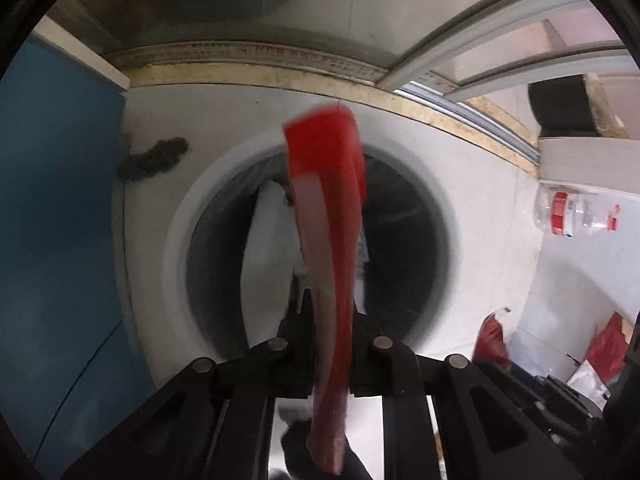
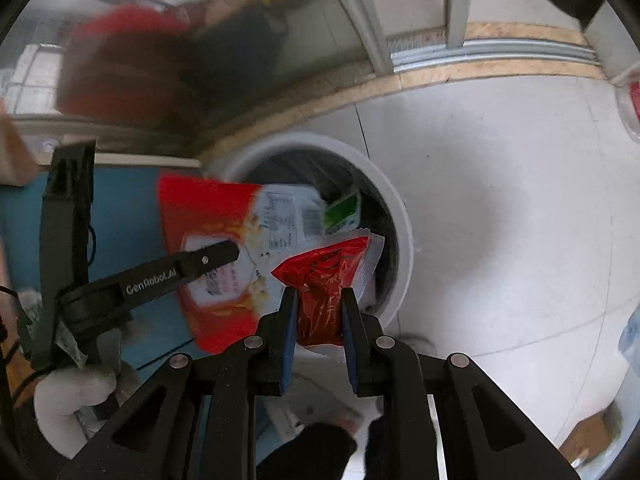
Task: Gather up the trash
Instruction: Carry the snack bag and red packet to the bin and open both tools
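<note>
While the left tongs (image 1: 328, 316) hang above the round white-rimmed bin (image 1: 176, 240), a large red-and-white snack wrapper (image 1: 332, 216) stands edge-on between their jaws, ready to drop; whether they still pinch it I cannot tell. From the right wrist, the right tongs (image 2: 319, 312) grip a crinkled red sachet (image 2: 324, 276) over that bin's mouth, likely for release.

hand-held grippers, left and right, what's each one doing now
Left hand-held gripper: shut on red-and-white packet.
Right hand-held gripper: shut on red sachet.
</note>
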Demonstrator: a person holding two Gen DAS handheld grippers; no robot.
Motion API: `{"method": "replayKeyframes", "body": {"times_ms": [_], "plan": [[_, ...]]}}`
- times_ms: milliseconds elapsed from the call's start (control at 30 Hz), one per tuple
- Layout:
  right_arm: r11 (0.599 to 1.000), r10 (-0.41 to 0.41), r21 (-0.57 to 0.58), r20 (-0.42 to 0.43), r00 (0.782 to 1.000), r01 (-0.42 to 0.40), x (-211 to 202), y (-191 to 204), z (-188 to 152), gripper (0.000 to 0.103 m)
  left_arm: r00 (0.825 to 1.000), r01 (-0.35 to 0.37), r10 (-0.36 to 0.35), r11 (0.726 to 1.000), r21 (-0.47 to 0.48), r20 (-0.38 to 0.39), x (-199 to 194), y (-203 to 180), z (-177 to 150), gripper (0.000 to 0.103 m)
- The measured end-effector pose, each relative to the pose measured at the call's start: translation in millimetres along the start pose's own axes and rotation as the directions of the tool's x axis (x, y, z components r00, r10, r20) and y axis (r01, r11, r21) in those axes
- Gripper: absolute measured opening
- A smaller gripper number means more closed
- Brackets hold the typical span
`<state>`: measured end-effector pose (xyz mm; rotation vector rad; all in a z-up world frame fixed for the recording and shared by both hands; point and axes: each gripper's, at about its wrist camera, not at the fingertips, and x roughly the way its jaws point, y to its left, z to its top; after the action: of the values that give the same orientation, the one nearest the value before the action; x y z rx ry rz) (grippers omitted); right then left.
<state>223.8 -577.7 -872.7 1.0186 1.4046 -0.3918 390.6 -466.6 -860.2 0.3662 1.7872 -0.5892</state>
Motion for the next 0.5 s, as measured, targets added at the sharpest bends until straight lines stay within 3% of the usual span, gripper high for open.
{"method": "replayKeyframes", "body": {"times_ms": [67, 100, 133, 167, 200, 267, 367, 467, 500], "plan": [[1.0, -0.013, -0.005, -0.023, 1.0, 0.013, 21, -6, 2, 0.024, 0.999, -0.035, 0.035, 0.999, 0.004, 0.018, 4, 2, 2, 0.05], [1.0, -0.007, -0.005, -0.037, 0.999, 0.007, 27, -8, 5, 0.025, 0.999, -0.036, 0.036, 0.999, 0.0, 0.035, 1, 4, 1, 0.061], [1.0, -0.028, -0.011, -0.052, 0.998, 0.028, 30, -8, 4, 0.026, 0.998, -0.043, 0.043, 0.999, -0.003, 0.046, -2, 6, 1, 0.08], [0.999, -0.038, -0.016, -0.055, 0.998, 0.037, 32, -6, 5, 0.031, 0.996, -0.054, 0.054, 0.999, -0.005, 0.069, -8, 12, -1, 0.095], [0.999, -0.044, -0.024, -0.058, 0.997, 0.043, 33, -4, 6, 0.035, 0.994, -0.065, 0.065, 0.998, -0.006, 0.083, -12, 10, -4, 0.101], [0.998, -0.055, -0.033, -0.051, 0.997, 0.053, 30, -1, 7, 0.065, 0.991, -0.095, 0.096, 0.995, -0.016, 0.098, -25, 11, -11, 0.103], [0.994, -0.088, -0.059, -0.024, 0.996, 0.086, 12, 10, 1, 0.088, 0.979, -0.141, 0.142, 0.99, -0.017, 0.147, -58, 11, -24, 0.103], [0.985, -0.144, -0.089, 0.023, 0.989, 0.145, -18, 22, -9, 0.102, 0.958, -0.198, 0.196, 0.98, -0.015, 0.208, -98, 5, -46, 0.103], [0.981, -0.166, -0.098, 0.041, 0.985, 0.169, -29, 26, -12, 0.103, 0.953, -0.205, 0.203, 0.979, -0.016, 0.223, -111, 2, -53, 0.103]]}}
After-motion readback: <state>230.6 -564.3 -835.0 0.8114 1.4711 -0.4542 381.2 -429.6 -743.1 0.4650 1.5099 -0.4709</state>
